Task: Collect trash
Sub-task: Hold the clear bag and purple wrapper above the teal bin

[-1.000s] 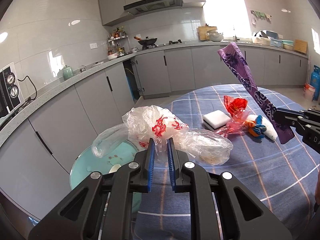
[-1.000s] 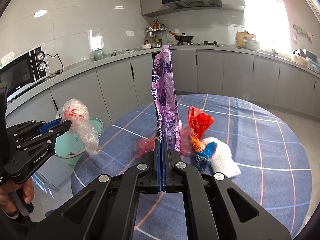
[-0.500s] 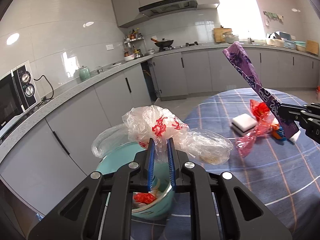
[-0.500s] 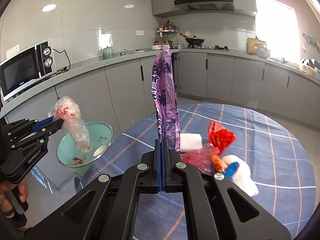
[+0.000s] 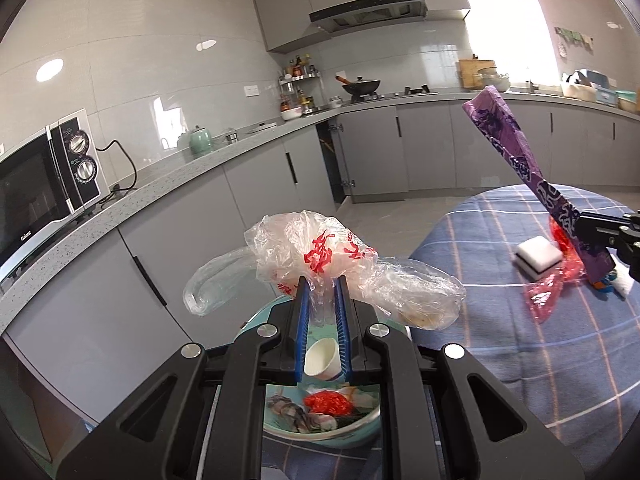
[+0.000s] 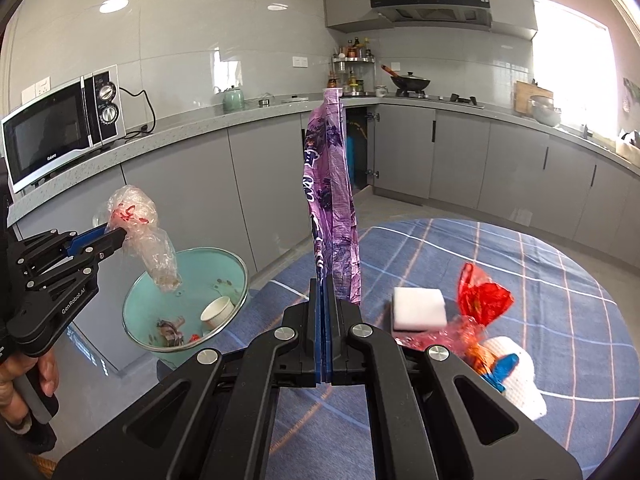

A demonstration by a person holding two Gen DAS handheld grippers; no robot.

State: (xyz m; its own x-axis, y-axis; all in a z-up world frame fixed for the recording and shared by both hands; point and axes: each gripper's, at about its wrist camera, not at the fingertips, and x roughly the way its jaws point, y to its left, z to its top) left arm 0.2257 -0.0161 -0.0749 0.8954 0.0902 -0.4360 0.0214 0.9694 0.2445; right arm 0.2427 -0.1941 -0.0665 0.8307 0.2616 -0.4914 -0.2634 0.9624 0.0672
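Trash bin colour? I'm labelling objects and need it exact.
Pale teal-green trash bin, shown best in the right wrist view.

Counter, left: microwave, teapot
Stove: wok, range hood
Table: plaid cloth, white sponge

1. The left gripper is held level, its jaws pressed onto a clear plastic bag.
2. The right gripper has jaws fully together, pinching a purple wrapper that stands upright.
3. The left hand wraps the handle.
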